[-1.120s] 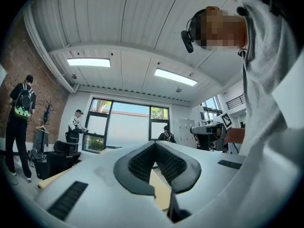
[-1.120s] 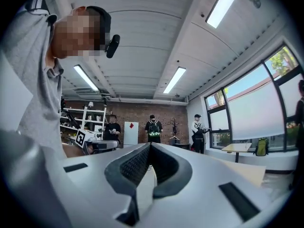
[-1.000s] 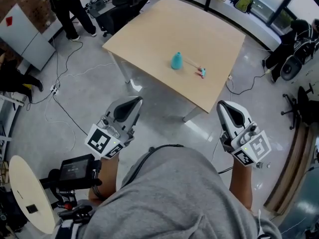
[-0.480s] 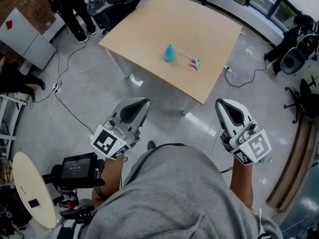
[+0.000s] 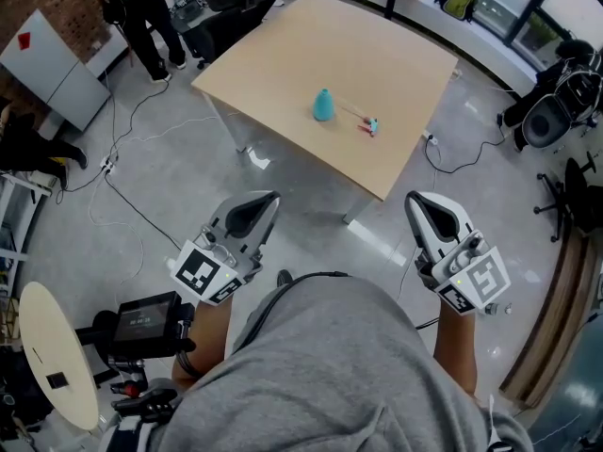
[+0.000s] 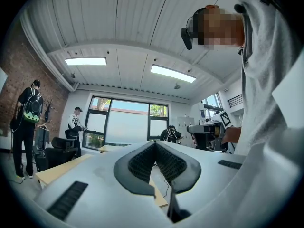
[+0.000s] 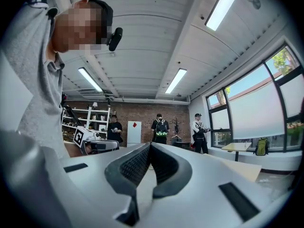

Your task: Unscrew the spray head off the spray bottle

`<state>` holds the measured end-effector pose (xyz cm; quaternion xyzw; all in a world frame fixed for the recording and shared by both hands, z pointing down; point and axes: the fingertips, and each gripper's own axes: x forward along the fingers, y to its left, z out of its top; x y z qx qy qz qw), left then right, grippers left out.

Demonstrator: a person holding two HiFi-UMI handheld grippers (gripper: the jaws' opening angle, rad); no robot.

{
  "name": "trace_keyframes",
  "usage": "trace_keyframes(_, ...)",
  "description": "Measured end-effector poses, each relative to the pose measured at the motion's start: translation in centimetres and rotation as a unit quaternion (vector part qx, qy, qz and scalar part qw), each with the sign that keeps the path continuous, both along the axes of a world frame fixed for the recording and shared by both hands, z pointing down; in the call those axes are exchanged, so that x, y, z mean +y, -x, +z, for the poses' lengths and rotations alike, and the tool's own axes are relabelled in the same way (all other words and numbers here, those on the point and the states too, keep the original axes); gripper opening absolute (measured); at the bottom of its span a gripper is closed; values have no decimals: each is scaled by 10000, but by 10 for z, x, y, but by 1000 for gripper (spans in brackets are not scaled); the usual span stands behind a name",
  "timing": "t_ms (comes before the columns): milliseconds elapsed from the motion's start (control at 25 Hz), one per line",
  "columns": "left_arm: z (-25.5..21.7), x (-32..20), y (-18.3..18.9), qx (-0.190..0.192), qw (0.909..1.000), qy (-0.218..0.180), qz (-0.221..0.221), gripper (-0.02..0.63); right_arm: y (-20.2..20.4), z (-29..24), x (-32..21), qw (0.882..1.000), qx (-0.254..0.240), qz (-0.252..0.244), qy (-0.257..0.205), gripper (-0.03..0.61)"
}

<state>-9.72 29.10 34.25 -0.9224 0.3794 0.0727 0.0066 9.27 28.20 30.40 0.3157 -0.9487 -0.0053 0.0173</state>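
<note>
Pale wooden table, teal conical bottle, left claw, right claw both closed

Your left gripper: shifted slightly right, nearer your right gripper. Dark shoe tip: newly in view on the floor between them.

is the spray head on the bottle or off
Off, it seems: the spray head lies on the table beside the upright teal spray bottle, apart from it.
</note>
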Motion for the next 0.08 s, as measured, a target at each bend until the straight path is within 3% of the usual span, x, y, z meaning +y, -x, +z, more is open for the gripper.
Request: trace_keyframes(80, 0, 0, 0, 2, 10000, 2, -13, 3, 1, 1, -1, 10000, -4, -30, 13, 8)
